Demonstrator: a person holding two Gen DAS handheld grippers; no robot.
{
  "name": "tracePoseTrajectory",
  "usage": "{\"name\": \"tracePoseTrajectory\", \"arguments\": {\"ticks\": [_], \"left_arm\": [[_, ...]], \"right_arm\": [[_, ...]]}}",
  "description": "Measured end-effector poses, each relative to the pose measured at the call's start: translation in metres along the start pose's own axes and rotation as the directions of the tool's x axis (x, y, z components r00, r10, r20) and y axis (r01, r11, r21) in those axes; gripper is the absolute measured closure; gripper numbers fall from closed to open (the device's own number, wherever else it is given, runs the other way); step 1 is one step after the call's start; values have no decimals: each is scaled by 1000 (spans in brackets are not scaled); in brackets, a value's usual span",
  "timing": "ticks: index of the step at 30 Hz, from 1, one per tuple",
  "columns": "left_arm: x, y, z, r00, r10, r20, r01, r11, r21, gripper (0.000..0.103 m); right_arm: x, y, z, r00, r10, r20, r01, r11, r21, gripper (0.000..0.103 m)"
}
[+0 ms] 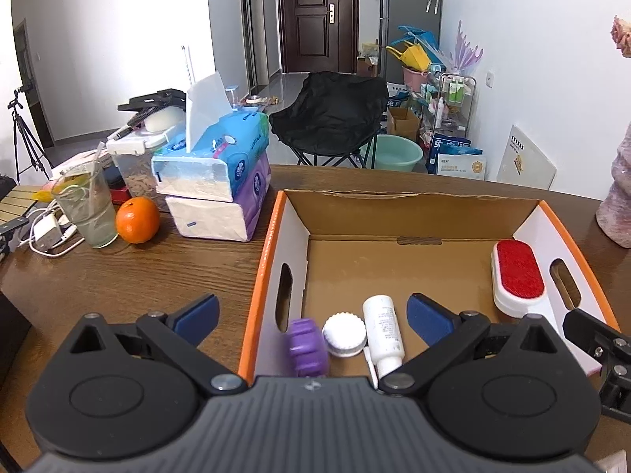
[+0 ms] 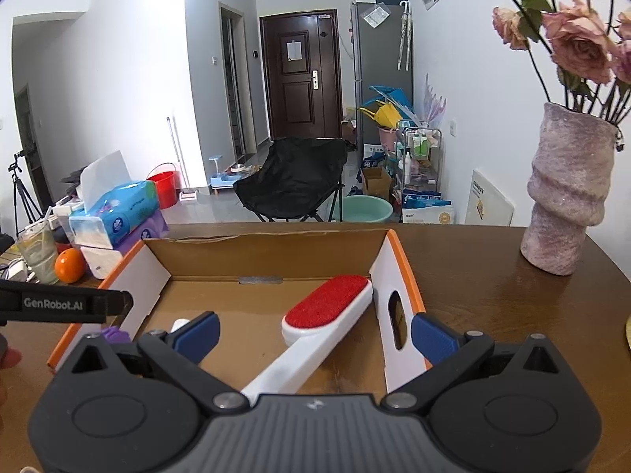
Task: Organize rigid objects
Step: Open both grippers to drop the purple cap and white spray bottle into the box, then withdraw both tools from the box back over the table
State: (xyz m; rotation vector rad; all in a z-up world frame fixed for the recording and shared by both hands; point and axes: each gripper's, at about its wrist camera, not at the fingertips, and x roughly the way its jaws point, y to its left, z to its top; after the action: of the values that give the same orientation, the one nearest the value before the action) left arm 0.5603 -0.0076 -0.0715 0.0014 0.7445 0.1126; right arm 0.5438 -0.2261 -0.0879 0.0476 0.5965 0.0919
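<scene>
An open cardboard box with orange rims (image 1: 276, 213) (image 2: 398, 254) stands on the wooden table. Inside lie a red-and-white lint brush (image 1: 518, 276) (image 2: 327, 311), a white bottle (image 1: 382, 327), a white round lid (image 1: 344, 333) and a purple ridged piece (image 1: 305, 347) (image 2: 114, 333). My left gripper (image 1: 313, 313) hangs open over the box's near left corner, its pads free of the small items below. My right gripper (image 2: 315, 333) is open wide, astride the box's right wall, with the brush handle lying loose between its fingers.
Stacked tissue packs (image 1: 221, 173), an orange (image 1: 137, 220), a glass with a straw (image 1: 88, 209) and cables lie left of the box. A pink vase of dried roses (image 2: 568, 197) stands on the right. A black folding chair (image 1: 331, 118) sits beyond the table's far edge.
</scene>
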Motion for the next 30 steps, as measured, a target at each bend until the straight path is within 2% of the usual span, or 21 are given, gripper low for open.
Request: {"name": "tracePoseTrajectory", "arguments": {"ticks": [16,30], "left_arm": [[-76,12,-34,999,-5,40,5,1000,2,0],[-144,27,-83,997,-17,73,15,1000,19,0]], "right_arm": [[-88,9,-25,999,8,41,-8,1000,-14,0],[-164,30,-64,996,29,82,-24,998,-63,0]]}}
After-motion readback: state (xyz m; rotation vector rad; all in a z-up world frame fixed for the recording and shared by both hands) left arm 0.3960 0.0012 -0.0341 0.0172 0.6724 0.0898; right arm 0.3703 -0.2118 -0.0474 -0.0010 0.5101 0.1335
